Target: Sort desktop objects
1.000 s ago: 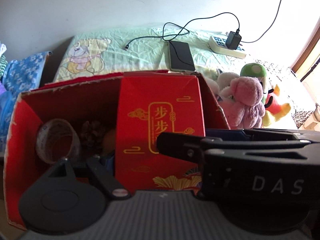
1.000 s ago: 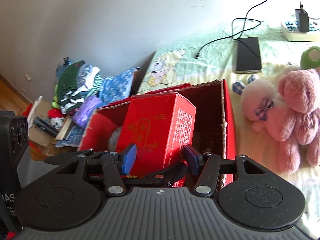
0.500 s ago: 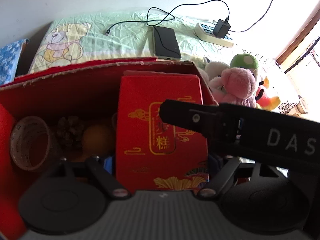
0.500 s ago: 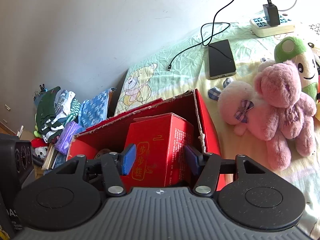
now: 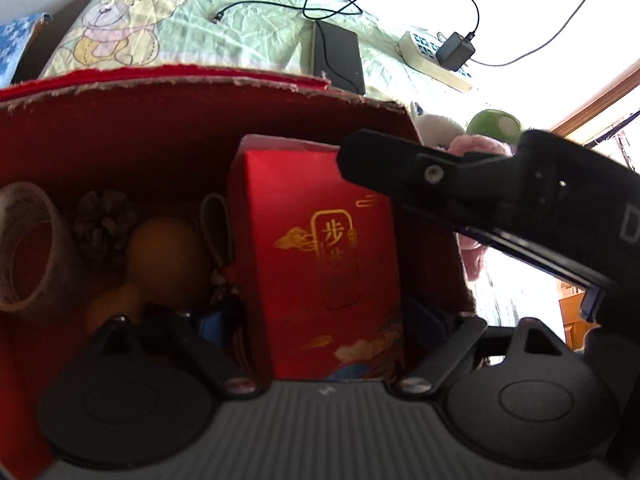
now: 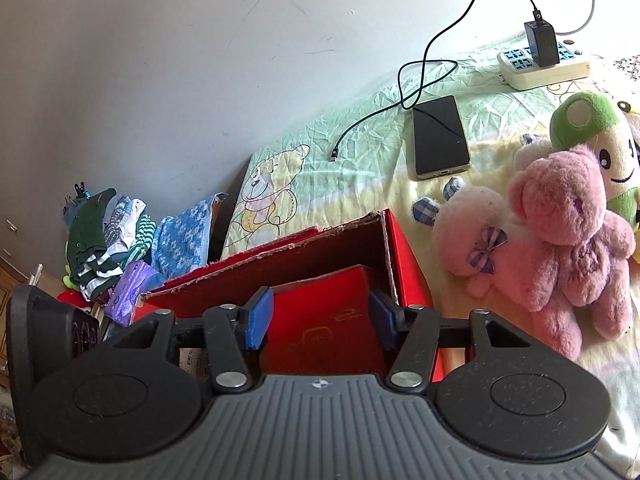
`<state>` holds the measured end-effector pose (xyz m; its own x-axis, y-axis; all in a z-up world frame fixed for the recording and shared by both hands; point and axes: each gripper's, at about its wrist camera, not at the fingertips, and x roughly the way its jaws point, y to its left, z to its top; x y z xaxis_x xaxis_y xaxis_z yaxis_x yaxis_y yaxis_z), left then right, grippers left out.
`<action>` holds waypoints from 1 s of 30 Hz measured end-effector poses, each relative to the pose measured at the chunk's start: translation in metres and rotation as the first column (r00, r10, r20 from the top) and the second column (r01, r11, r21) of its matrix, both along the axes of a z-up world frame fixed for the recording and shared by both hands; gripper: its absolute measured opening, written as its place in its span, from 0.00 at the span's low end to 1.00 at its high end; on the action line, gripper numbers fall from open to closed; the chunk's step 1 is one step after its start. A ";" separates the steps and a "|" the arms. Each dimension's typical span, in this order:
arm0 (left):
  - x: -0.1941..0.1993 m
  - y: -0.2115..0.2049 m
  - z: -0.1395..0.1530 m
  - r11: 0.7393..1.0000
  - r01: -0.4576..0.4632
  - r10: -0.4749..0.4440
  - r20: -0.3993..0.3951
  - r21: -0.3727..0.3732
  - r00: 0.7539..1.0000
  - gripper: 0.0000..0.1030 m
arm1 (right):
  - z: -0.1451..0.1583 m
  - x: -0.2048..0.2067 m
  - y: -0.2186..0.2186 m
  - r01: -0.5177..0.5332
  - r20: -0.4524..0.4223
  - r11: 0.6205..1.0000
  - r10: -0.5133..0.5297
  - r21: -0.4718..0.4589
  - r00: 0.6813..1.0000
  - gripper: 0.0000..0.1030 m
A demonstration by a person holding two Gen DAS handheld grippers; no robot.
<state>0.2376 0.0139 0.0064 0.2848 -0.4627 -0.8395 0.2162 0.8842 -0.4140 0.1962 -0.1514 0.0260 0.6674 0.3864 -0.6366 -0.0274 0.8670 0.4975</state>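
Observation:
A red gift box (image 5: pixel 320 264) with gold print stands upright in the right part of a big red carton (image 5: pixel 200 84). My left gripper (image 5: pixel 320 320) is shut on the gift box low down, a blue pad against each side. From the right, the black housing (image 5: pixel 500 196) of the other tool reaches over the box top. In the right wrist view, my right gripper (image 6: pixel 320 318) is shut on the same gift box (image 6: pixel 332 320), whose top sits below the carton rim (image 6: pixel 384 248). Beside it in the carton lie a tape roll (image 5: pixel 28 248), a pine cone (image 5: pixel 104 224) and an orange gourd (image 5: pixel 164 256).
The carton rests on a bed with a bear-print sheet (image 6: pixel 272 192). To its right sit a pink plush bear (image 6: pixel 568 240) and a green mushroom plush (image 6: pixel 592 120). Behind are a phone (image 6: pixel 440 136), a cable and a power strip (image 6: pixel 544 68). Clothes (image 6: pixel 108 236) are piled at left.
Both grippers have gone down with the gift box, which now sits deeper in the carton. Its top has dropped from above the rim to below it.

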 end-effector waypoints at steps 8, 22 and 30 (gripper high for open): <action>-0.003 0.001 0.001 1.000 0.023 -0.023 0.023 -0.010 0.999 0.86 | 0.003 0.002 0.002 -0.031 0.013 1.000 0.031 0.005 0.999 0.55; -0.013 -0.010 0.004 0.994 0.111 -0.112 0.062 0.024 0.992 0.81 | -0.004 -0.009 -0.003 -0.027 0.003 1.000 0.027 0.013 1.000 0.49; -0.022 0.010 0.018 0.984 0.058 -0.083 0.153 0.166 0.985 0.83 | -0.005 -0.018 0.007 -0.024 0.024 0.999 0.025 -0.028 0.999 0.49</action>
<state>0.2155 0.0239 0.0245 0.3922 -0.3495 -0.8509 0.3320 0.9165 -0.2234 0.1785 -0.1447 0.0206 0.6733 0.3853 -0.6311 -0.0606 0.8794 0.4723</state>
